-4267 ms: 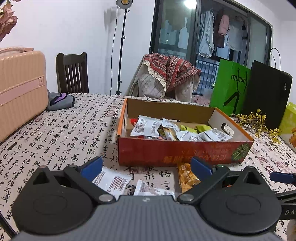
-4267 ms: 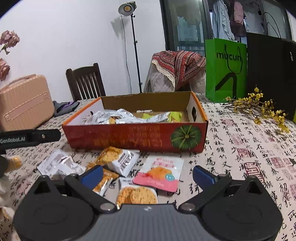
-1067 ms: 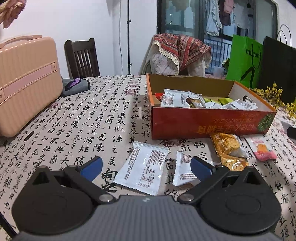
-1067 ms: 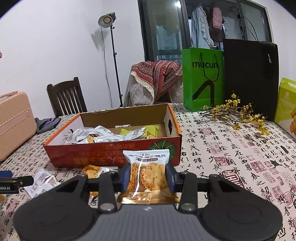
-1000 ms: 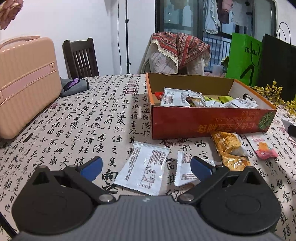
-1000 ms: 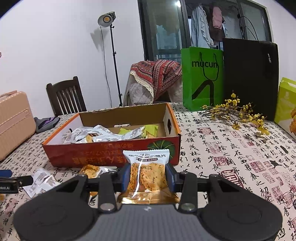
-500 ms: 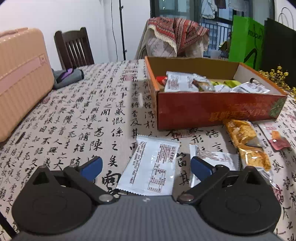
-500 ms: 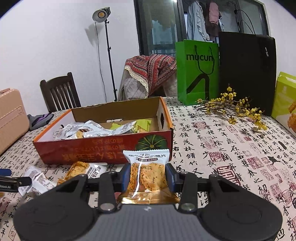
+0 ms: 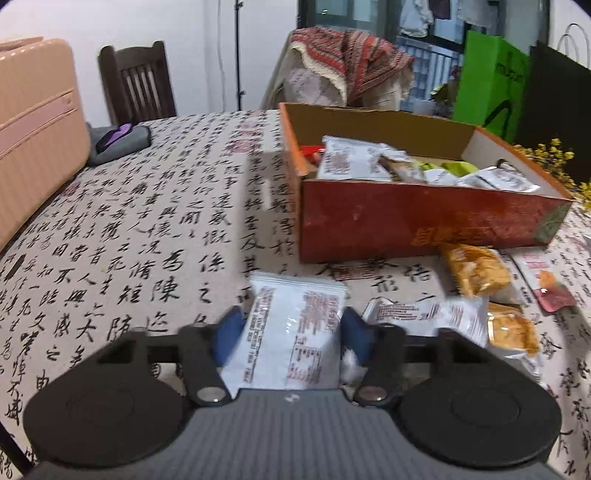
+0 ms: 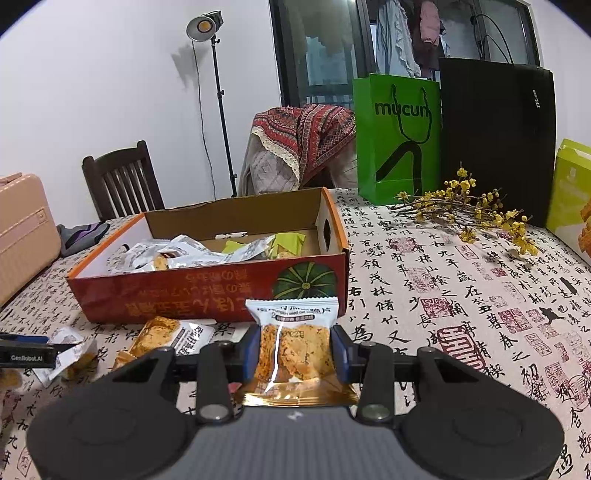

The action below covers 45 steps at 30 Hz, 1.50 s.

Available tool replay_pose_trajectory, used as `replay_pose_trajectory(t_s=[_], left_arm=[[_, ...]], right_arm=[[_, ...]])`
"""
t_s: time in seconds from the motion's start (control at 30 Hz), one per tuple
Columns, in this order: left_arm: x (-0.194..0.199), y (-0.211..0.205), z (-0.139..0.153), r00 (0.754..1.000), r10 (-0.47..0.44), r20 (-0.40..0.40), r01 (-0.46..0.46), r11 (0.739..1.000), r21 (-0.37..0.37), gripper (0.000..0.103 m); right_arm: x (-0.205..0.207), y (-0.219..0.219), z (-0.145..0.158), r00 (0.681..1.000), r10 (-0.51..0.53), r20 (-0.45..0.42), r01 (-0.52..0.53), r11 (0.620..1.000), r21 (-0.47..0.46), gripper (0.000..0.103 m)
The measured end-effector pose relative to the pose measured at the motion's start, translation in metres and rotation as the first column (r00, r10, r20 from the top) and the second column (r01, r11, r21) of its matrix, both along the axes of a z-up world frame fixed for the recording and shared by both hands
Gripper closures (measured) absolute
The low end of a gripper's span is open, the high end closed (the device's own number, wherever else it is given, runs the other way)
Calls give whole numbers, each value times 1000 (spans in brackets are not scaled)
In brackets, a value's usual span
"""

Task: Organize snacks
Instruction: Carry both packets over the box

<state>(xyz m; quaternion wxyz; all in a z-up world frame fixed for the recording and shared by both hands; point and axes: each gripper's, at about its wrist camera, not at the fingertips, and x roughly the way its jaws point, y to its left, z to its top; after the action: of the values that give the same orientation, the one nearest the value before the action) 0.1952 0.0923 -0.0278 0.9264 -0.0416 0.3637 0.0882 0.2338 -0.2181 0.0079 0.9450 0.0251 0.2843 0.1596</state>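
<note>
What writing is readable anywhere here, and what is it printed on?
"mucun": green paper bag.
"GenRobot.AI": left tool, seen at the right view's edge.
Cracker packet held in the right tool: Chinese print, too small to read.
White packet, orange box, tablecloth: Chinese characters, blurred, upside down or decorative; not transcribed.

A home dining room: a calligraphy-print tablecloth [image 10: 461,280], wooden chair [image 10: 122,181], laundry [image 10: 410,33] hanging behind a glass door, shopping bags [image 10: 397,136], a pink suitcase [image 9: 33,122].
</note>
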Motion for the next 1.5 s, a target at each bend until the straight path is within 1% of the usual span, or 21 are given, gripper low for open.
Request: replay_pose_trajectory(t_s=[0.1,0.2,0.47,0.77,1.23,1.5], left_arm=[[-2,-1,1,1000,0,11,0,1000,-2,58],[-5,-1,4,1000,-5,24,5,1000,-14,59],[-19,-6,22,995,-10,98,9,1000,4,60],[-32,-17,47,985,-19,174,19,1000,2,60],[-56,-40,81,966,-23,259,33,999,-35,60],[-59,-44,99,956,-10,292,23,999,-44,60]], right_arm=[[-2,0,1,1000,5,5,-5,1000,2,64],[-4,0,3,1000,9,9,-9,1000,3,64],[-10,1,10,999,18,30,-18,1000,8,64],[-20,4,21,998,32,57,-33,999,12,64],[-44,6,48,991,55,119,-60,997,40,64],[-42,11,59,989,44,140,-52,997,52,64]])
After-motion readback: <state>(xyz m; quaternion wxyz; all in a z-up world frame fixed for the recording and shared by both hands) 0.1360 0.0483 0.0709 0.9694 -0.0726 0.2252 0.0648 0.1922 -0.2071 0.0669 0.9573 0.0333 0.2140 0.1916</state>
